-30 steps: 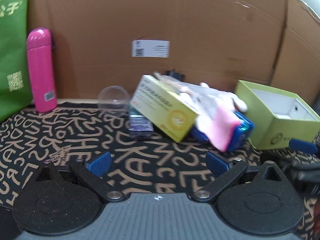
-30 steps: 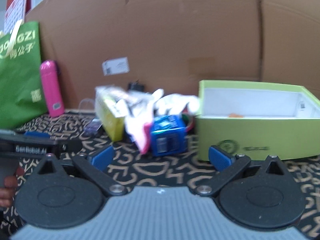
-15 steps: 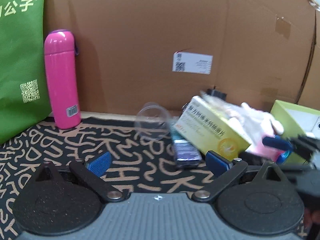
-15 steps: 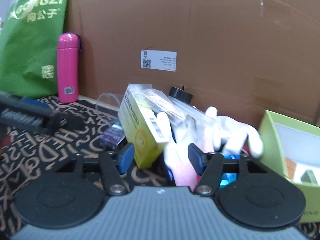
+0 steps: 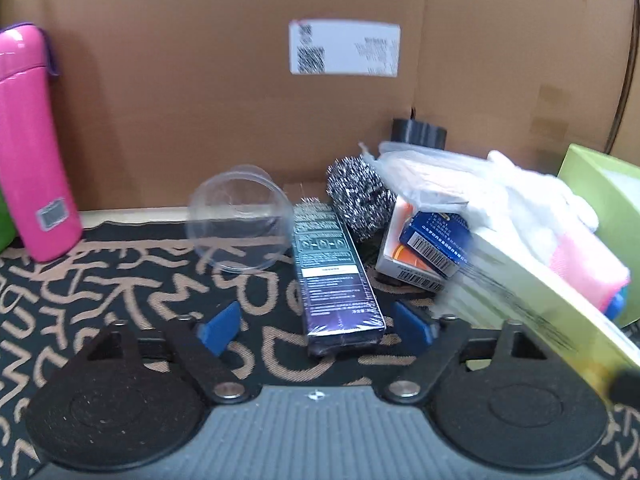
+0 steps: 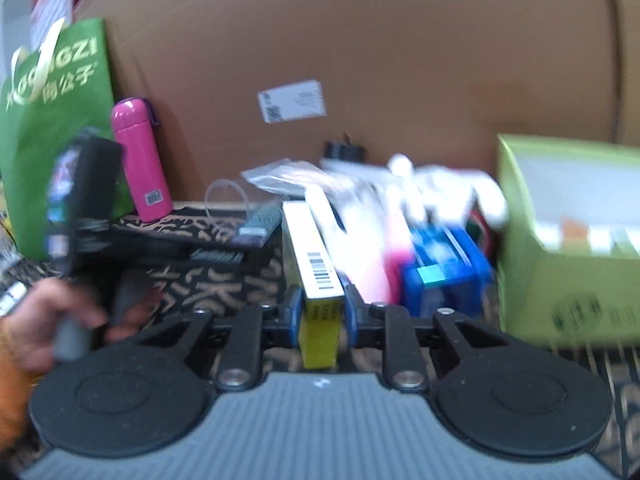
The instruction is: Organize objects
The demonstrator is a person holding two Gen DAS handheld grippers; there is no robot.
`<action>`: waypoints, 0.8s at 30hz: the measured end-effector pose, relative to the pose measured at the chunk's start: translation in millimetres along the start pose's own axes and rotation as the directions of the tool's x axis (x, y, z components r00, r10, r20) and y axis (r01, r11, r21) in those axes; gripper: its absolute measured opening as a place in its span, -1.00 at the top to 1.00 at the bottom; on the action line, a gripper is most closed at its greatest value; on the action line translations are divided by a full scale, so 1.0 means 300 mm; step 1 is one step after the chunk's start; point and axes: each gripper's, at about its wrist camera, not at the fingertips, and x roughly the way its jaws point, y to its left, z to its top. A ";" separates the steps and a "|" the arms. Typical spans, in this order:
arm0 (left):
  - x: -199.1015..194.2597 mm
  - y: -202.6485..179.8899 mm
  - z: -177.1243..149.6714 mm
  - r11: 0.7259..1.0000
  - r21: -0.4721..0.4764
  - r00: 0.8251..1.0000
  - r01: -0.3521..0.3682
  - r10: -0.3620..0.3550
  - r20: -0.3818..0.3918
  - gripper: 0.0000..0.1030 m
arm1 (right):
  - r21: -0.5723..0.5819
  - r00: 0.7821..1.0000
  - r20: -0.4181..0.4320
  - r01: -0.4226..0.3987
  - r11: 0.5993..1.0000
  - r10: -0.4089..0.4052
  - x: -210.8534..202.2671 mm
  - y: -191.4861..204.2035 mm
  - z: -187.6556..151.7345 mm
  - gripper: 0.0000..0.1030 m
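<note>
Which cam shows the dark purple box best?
Left wrist: the dark purple box lies sharp and nearly whole on the patterned mat, between the fingers of the open left gripper. Right wrist shows it small, blurred, partly hidden.

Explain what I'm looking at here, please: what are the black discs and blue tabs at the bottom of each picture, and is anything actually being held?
There is no robot. A person carries a hand-held gripper in each hand, each with its own camera looking out along the fingers. The discs and blue tabs are that gripper's own mechanism and finger pads.

The left gripper is open and has just been closing; a dark box lies on the patterned mat between its pads, apparently untouched.

The right gripper has just closed on a yellow box.

Also on the mat: a pink bottle, a clear lid, a steel scourer and a green box. The person's hand shows in the right view.
</note>
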 end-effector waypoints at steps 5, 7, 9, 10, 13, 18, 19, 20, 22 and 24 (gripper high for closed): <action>-0.014 -0.027 -0.004 0.999 0.037 1.000 0.020 -0.021 0.008 0.11 | 0.135 1.000 -0.026 -0.002 0.991 0.005 -0.122 -0.076 -0.054 0.58; -0.051 -0.031 -0.017 0.999 0.045 1.000 0.028 -0.028 -0.006 0.11 | 0.159 0.999 -0.031 -0.004 0.987 0.009 -0.149 -0.092 -0.069 0.58; -0.107 -0.039 -0.051 0.997 0.066 0.999 0.041 -0.039 -0.020 0.11 | 0.177 0.999 -0.034 -0.004 0.984 0.010 -0.171 -0.103 -0.080 0.58; -0.147 -0.043 -0.078 0.996 0.080 0.999 0.049 -0.048 -0.024 0.11 | 0.181 0.999 -0.035 -0.004 0.983 0.011 -0.182 -0.106 -0.085 0.58; -0.282 -0.048 -0.181 0.990 0.108 0.995 0.094 -0.089 -0.055 0.12 | 0.191 0.999 -0.035 0.008 0.981 -0.002 -0.215 -0.116 -0.108 0.56; -0.449 -0.066 -0.278 0.989 0.098 0.993 0.107 -0.101 -0.068 -0.09 | 0.105 0.984 -0.033 0.177 0.979 -0.174 -0.223 -0.106 -0.114 0.09; -0.445 -0.071 -0.276 0.991 0.094 0.994 0.096 -0.092 -0.054 -0.33 | 0.064 0.977 -0.029 0.213 0.975 -0.212 -0.215 -0.092 -0.113 -0.07; -0.453 -0.078 -0.261 0.992 0.096 0.996 0.085 -0.083 -0.029 -0.43 | 0.020 0.974 -0.019 0.226 0.974 -0.225 -0.207 -0.075 -0.114 -0.11; -0.445 -0.094 -0.251 0.993 0.112 0.999 0.047 -0.046 -0.009 -0.51 | -0.078 0.977 -0.002 0.213 0.974 -0.214 -0.188 -0.033 -0.113 -0.29; -0.406 -0.109 -0.231 0.989 0.135 0.998 0.055 -0.053 -0.018 -0.51 | -0.168 0.979 -0.002 0.199 0.965 -0.202 -0.157 0.003 -0.112 -0.48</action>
